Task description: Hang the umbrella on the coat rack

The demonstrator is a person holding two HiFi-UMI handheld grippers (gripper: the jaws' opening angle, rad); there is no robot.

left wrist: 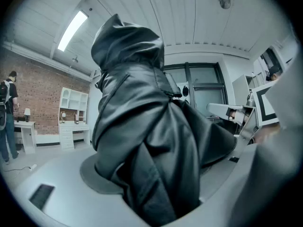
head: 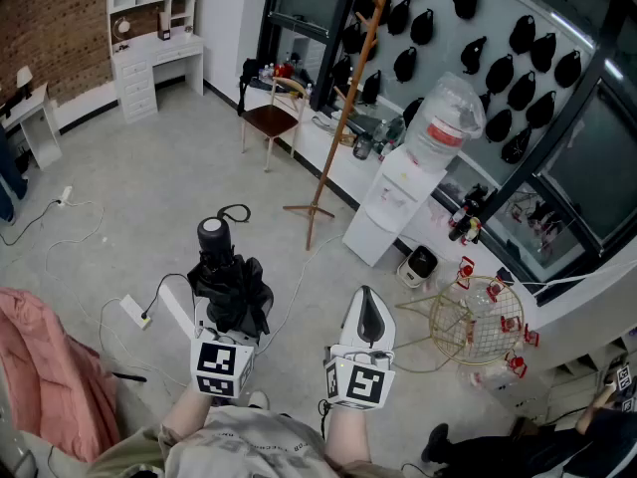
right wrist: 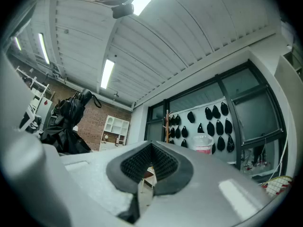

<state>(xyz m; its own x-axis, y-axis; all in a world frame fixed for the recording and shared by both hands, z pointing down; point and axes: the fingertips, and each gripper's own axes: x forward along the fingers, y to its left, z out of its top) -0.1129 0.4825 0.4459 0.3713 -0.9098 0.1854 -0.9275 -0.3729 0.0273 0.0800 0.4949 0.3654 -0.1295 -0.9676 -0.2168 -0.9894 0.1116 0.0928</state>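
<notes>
The left tool [head: 227, 315] is clamped on the bunched black fabric of the folded umbrella [head: 224, 277]. In the left gripper view the cloth fills the gap between its jaws. The right tool [head: 365, 317] is closed on nothing, its pads meeting, and hangs just beside the left one, low in front of the person.

The umbrella's long axis seems near upright, though the steep head view makes the tilt hard to judge. The gripped fabric end is low and the round handle [head: 211, 232] is on top, with its strap loop [head: 235, 211] hanging free beyond it.

The coat rack [head: 343, 108] lies ahead and to the right of the umbrella, well apart across the open floor [head: 149, 167]. Its wooden pole rises from a crossed foot towards pegs near the top of the head view.

The right tool is on the rack's side, but the left one carries the load. I judge the move turns on bringing the handle end, loop leading, forward and rightward up to a peg.
</notes>
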